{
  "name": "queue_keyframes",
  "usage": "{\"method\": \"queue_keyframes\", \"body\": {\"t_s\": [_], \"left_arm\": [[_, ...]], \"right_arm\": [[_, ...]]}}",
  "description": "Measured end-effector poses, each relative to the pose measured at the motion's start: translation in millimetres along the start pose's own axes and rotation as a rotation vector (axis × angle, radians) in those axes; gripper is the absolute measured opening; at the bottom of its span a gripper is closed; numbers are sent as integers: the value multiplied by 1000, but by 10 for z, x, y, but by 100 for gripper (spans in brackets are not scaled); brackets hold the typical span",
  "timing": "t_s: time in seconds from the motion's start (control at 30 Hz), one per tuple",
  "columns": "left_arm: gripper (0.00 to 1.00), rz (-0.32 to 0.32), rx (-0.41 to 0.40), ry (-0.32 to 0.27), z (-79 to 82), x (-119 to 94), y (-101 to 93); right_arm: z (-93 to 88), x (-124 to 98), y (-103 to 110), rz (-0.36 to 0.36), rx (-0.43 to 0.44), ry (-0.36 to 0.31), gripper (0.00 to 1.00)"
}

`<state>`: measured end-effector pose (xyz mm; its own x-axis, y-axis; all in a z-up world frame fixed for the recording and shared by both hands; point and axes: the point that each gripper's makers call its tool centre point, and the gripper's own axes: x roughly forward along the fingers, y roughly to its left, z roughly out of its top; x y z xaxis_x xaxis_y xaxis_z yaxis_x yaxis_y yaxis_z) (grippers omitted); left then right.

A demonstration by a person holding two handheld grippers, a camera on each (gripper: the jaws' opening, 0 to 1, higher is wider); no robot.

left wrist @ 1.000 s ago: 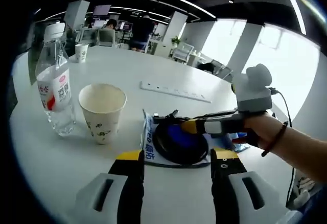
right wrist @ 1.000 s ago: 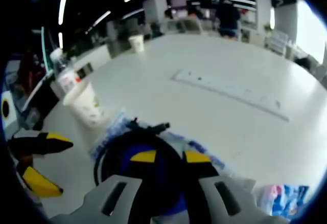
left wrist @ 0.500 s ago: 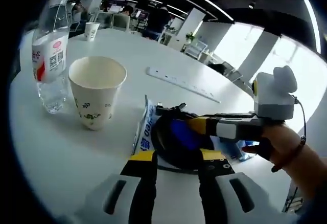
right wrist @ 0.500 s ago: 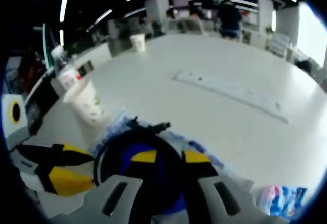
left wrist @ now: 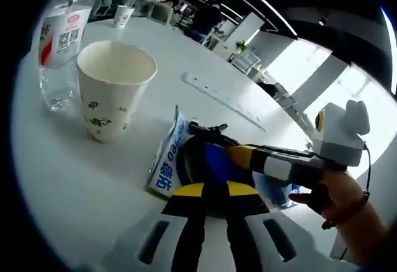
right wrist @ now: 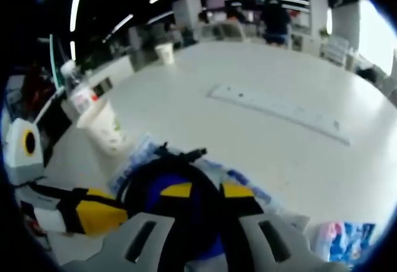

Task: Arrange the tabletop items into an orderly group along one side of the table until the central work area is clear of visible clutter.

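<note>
The blue and white snack packet [left wrist: 166, 164] has big letters on it that look like "eo". The water bottle [left wrist: 57, 48] has a red and white label with a square code, but its words are too small to read.

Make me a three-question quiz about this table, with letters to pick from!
1. Where is the water bottle?
A. Beside the nearer paper cup
B. Lying on the power strip
C. Inside the cup

2. How many paper cups stand on the table?
A. One
B. Two
C. Four

3. What is the nearer paper cup like?
A. Tipped over
B. Crushed flat
C. Upright and open at the top

Answers:
1. A, because the left gripper view shows the bottle standing just next to the cup.
2. B, because one cup stands near the bottle and a second cup stands far back on the table.
3. C, because its round rim faces up and its base sits on the table.
</note>
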<state>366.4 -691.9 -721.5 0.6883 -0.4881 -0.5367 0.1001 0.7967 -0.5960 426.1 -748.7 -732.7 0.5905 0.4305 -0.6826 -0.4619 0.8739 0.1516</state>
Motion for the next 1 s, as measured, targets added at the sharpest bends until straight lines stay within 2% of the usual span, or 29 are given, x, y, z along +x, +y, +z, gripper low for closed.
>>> {"method": "queue_keyframes", "body": {"t_s": [0.37,1.0], "left_arm": [[6,-9,-33,-27,93,-44,-37],[2,-39,27,-82,345,-266,-257]], "right_arm": [[-19,-103,-20,-3,10,8,6],[142,-513,48,32,68,-51,2]]}}
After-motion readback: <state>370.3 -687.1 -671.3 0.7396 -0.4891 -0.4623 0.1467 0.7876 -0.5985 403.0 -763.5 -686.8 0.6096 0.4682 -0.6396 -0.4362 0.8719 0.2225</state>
